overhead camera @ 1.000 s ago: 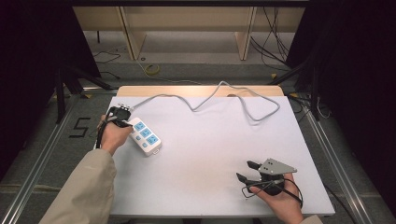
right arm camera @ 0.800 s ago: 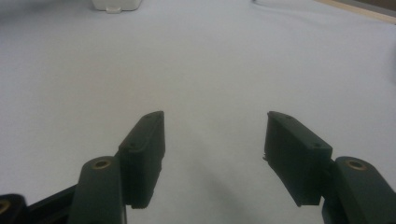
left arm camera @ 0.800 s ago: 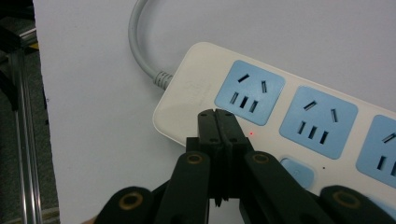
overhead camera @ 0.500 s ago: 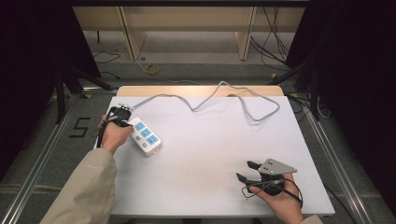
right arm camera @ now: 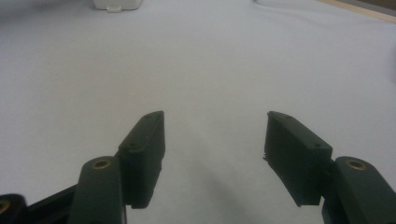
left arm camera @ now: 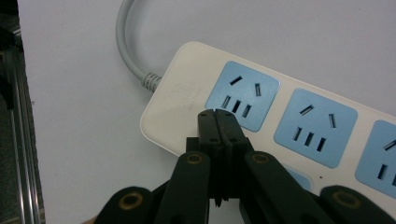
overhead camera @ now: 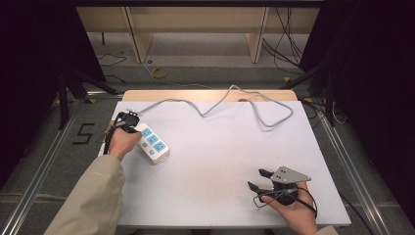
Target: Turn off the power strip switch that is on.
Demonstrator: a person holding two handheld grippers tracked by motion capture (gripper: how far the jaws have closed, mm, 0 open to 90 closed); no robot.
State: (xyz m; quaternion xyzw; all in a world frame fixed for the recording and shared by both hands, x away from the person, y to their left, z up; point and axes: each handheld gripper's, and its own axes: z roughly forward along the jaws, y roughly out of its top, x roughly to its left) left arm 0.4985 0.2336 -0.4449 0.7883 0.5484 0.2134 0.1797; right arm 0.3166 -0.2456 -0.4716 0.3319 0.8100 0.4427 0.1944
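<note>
A white power strip [overhead camera: 150,142] lies slantwise near the left edge of the table [overhead camera: 215,196], a long rounded bar of smooth plastic with pale blue socket panels set in a row along its top. In the left gripper view each blue panel has dark slots, and a thick grey cord [left arm camera: 128,44] leaves the rounded end through a ribbed collar. That cord [overhead camera: 230,100] snakes away across the far side of the white tabletop in loose loops. The left gripper [left arm camera: 217,116] has its two black jaws pressed together with nothing between them, their tips over the cream end of the strip just beside the first socket; whether they touch the plastic I cannot tell. The left hand [overhead camera: 121,142] sits at the strip's far end, sleeve in beige. Well apart, near the front right corner, the right gripper [overhead camera: 259,180] is held in the right hand [overhead camera: 293,215] with its jaws spread wide over bare matte surface, a grey three-cornered plate on top.
</note>
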